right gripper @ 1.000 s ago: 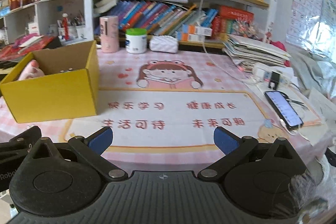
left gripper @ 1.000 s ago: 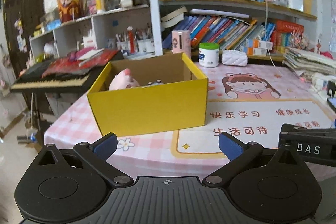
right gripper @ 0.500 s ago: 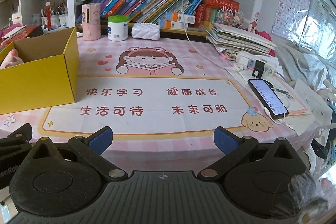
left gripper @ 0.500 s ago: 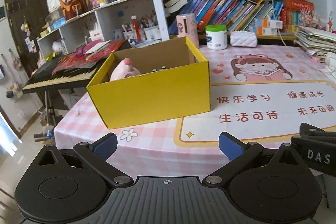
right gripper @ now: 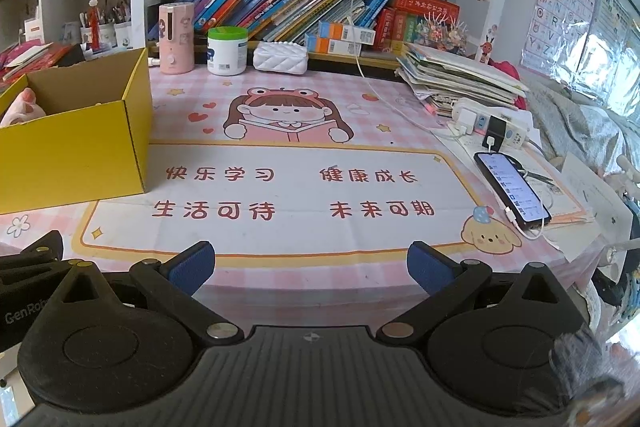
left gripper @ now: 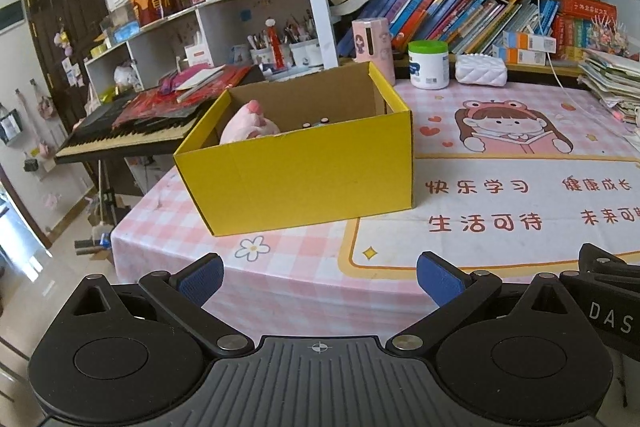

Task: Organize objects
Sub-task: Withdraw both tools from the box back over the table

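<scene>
An open yellow cardboard box (left gripper: pixel 304 167) stands on the left part of the pink checked tablecloth (left gripper: pixel 288 267); it also shows in the right wrist view (right gripper: pixel 76 151). A pink plush toy (left gripper: pixel 248 125) lies inside it at the left, with small dark-topped items (left gripper: pixel 316 123) beside it. My left gripper (left gripper: pixel 318 277) is open and empty, held off the table's front edge in front of the box. My right gripper (right gripper: pixel 310 265) is open and empty, held off the front edge facing the printed mat (right gripper: pixel 288 195).
A pink dispenser (right gripper: pixel 176 39), a green-lidded white jar (right gripper: pixel 227 51) and a white quilted pouch (right gripper: pixel 282 57) stand at the back by the bookshelf. A paper stack (right gripper: pixel 460 79), power strip (right gripper: pixel 492 125) and charging phone (right gripper: pixel 512 189) lie at the right. A keyboard (left gripper: pixel 124 139) stands left of the table.
Both grippers have drawn back and risen, so the table and box look farther off and lower. Both stay open and empty. Nothing on the table moved.
</scene>
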The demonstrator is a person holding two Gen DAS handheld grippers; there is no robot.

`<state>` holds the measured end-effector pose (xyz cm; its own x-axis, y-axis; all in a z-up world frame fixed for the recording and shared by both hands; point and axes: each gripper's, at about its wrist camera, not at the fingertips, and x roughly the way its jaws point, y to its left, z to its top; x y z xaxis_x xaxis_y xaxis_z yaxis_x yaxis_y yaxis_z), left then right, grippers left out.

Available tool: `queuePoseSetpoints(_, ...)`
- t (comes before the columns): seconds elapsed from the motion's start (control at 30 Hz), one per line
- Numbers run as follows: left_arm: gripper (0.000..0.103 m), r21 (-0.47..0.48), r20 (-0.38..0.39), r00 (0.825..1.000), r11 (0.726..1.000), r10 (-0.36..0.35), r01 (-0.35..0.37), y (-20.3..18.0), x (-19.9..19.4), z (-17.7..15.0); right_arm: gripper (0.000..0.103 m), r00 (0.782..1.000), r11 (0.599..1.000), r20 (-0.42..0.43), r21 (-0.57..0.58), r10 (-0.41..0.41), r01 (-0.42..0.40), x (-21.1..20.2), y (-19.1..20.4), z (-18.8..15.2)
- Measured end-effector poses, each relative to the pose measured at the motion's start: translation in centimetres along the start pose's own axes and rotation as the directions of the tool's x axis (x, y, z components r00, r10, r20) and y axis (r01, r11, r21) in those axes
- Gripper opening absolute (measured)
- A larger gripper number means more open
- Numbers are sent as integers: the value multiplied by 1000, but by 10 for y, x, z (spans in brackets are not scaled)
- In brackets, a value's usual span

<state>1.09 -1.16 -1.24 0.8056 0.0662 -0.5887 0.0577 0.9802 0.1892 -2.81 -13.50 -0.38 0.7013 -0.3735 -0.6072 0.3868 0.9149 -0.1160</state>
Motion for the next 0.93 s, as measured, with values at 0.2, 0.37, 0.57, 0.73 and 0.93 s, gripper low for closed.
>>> queuePoseSetpoints(0.2,103,-3,1,1000,1000,2,-2,0,1,0,103,1000,1000,-2,-3,-1,1,1,1,0)
queuePoseSetpoints(0.37,103,0,-3,1000,1000,7,-7,-1,3,1,103,1000,1000,-7,-6,-2,2,2,2,1)
queuePoseSetpoints(0.57,103,-4,-14,1000,1000,6,-6,0,5,1,103,1000,1000,-8,-5,-1,1,3,2,1)
queuePoseSetpoints(0.73,103,-3,-13,1000,1000,8,-8,0,5,2,103,1000,1000,-7,-5,0,0,4,3,1)
queuePoseSetpoints(0.93,103,-7,-28,1000,1000,-7,7,1,9,4,103,1000,1000,-9,-7,0,0,4,3,1)
